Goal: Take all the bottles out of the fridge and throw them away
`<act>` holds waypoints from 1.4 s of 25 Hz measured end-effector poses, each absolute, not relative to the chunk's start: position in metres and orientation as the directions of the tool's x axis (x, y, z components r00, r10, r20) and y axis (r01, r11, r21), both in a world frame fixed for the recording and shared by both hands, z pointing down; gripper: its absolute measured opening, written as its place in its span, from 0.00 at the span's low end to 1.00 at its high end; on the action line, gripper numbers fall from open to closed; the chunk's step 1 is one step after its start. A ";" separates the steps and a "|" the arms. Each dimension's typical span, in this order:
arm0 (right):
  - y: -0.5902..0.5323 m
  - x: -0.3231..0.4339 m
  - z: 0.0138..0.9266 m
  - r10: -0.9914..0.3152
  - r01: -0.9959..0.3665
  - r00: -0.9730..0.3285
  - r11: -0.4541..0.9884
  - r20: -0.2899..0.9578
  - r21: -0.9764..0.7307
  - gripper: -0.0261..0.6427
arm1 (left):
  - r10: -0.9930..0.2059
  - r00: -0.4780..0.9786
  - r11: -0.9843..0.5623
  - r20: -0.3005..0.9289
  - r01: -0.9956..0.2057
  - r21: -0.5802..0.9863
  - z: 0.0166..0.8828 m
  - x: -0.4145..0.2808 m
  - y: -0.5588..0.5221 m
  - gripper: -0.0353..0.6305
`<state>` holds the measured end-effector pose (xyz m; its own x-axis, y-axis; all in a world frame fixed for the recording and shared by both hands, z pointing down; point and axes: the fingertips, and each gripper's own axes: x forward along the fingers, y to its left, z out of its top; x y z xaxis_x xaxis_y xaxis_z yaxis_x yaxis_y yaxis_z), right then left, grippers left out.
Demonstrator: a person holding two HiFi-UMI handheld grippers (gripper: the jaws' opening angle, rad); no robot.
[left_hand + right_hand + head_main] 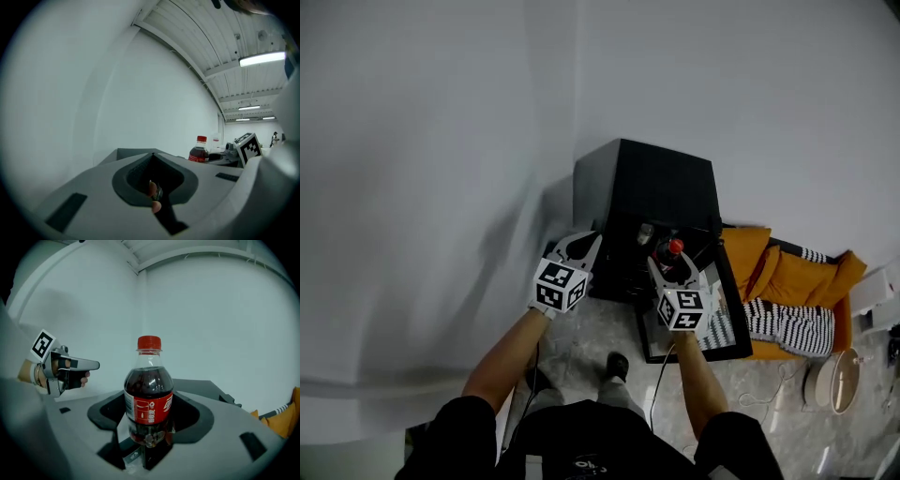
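I am looking steeply down at a small black fridge (pixel 647 187) that stands against a pale wall, its door (pixel 733 314) swung open to my right. My arms reach out over a grey stone floor (pixel 591 342).

My right gripper (pixel 670 267) is held up in front of the open fridge, its fingers clamped on the lower body of a cola bottle (pixel 149 394). The bottle stands upright between the fingers. It has dark drink inside, a red label and a red cap. It is out of the fridge, in the air just before the opening.

My left gripper (pixel 578 242) hangs just beside the right one, at the fridge's left front corner. Its fingers are pressed together with nothing between them. Through the gap behind them a fingertip of my own hand (pixel 152 190) shows.

On the floor to the right of the fridge lie an orange cloth (pixel 783 272) and a black and white striped fabric (pixel 783 323).
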<state>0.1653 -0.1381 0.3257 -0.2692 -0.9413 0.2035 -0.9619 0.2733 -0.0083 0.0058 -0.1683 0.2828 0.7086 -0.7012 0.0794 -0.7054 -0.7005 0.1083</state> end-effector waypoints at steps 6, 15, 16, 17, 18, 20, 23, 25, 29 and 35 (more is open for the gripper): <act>-0.148 0.126 0.319 -0.910 -0.927 -0.366 0.374 0.197 0.004 0.49 | -0.754 0.655 -0.650 0.048 -0.754 0.093 0.263 -0.027 -0.170 0.05; -0.168 0.014 0.319 -0.799 -0.814 -0.573 0.581 0.184 -0.011 0.49 | -0.872 0.483 -0.476 0.074 -0.874 0.101 0.275 -0.130 -0.156 0.05; -0.169 0.001 0.319 -0.786 -0.800 -0.592 0.600 0.179 -0.011 0.49 | -0.882 0.466 -0.458 0.077 -0.883 0.097 0.277 -0.140 -0.155 0.05; -0.170 -0.011 0.320 -0.772 -0.786 -0.610 0.618 0.177 -0.012 0.49 | -0.889 0.449 -0.442 0.082 -0.892 0.096 0.280 -0.150 -0.153 0.05; -0.170 -0.023 0.322 -0.759 -0.773 -0.627 0.635 0.177 -0.014 0.49 | -0.896 0.434 -0.426 0.090 -0.899 0.096 0.284 -0.159 -0.151 0.05; -0.168 -0.043 0.324 -0.735 -0.749 -0.653 0.662 0.182 -0.017 0.49 | -0.907 0.408 -0.399 0.105 -0.911 0.101 0.289 -0.174 -0.147 0.05; -0.169 -0.068 0.325 -0.707 -0.722 -0.682 0.692 0.190 -0.019 0.49 | -0.920 0.376 -0.365 0.111 -0.925 0.108 0.291 -0.196 -0.141 0.05; -0.172 -0.079 0.328 -0.694 -0.710 -0.693 0.704 0.196 -0.019 0.49 | -0.926 0.359 -0.347 0.117 -0.931 0.111 0.294 -0.206 -0.140 0.05; -0.190 -0.088 0.337 -0.692 -0.709 -0.694 0.705 0.200 -0.020 0.49 | -0.929 0.347 -0.335 0.129 -0.936 0.104 0.305 -0.214 -0.148 0.05; -0.214 -0.091 0.371 -0.697 -0.722 -0.680 0.691 0.230 -0.042 0.49 | -0.917 0.362 -0.344 0.169 -0.930 0.128 0.337 -0.211 -0.162 0.05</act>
